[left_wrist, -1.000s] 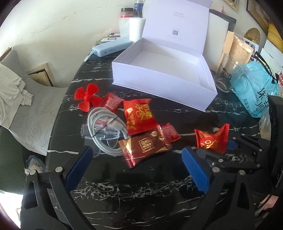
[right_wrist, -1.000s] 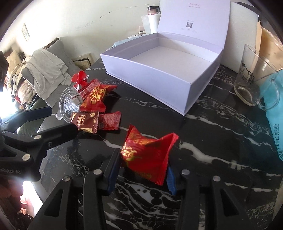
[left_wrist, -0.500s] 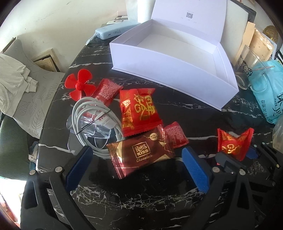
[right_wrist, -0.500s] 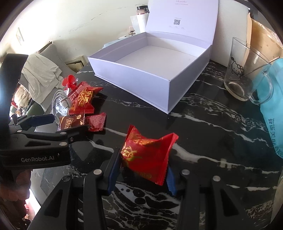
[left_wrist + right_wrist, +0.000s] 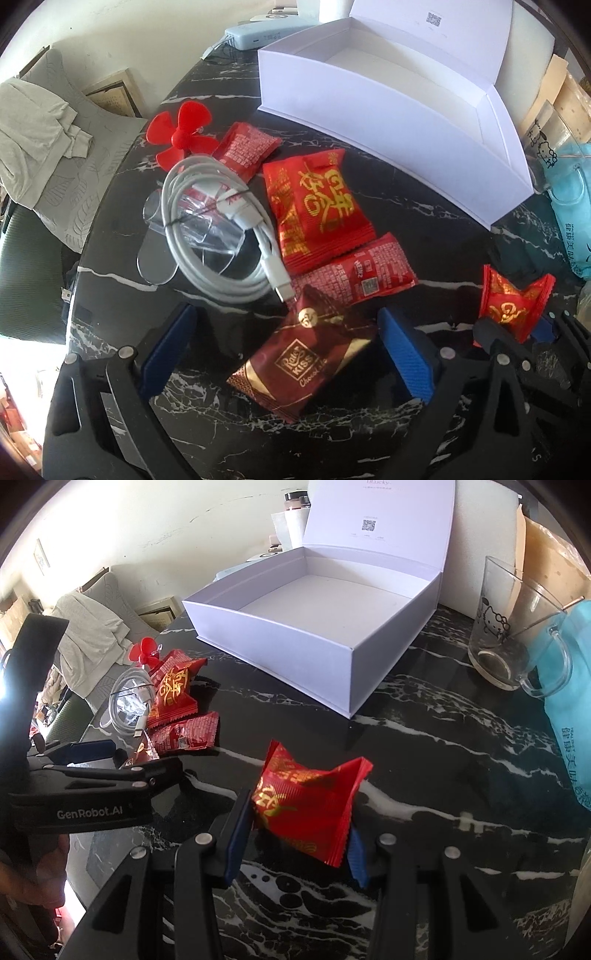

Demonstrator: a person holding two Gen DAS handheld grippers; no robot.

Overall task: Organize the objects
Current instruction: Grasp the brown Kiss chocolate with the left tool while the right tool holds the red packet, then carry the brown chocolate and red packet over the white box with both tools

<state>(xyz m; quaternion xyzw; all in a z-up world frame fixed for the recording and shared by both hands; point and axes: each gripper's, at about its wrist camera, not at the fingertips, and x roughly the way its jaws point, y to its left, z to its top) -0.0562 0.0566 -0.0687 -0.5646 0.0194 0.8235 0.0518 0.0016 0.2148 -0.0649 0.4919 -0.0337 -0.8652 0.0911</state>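
We hold the right gripper (image 5: 295,830) pinched on the red candy packet (image 5: 308,805), which sits between its pads. We keep that pressure steady and carry it ahead to the open white box (image 5: 306,635). The left gripper (image 5: 284,358) stands spread, the chocolate packet (image 5: 306,356) between its jaws; we close squarely across it.

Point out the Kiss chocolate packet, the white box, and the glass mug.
Kiss chocolate packet (image 5: 301,363): left wrist view, printed front.
white box (image 5: 280,651): right wrist view, front wall.
glass mug (image 5: 498,627): right wrist view, printed side.
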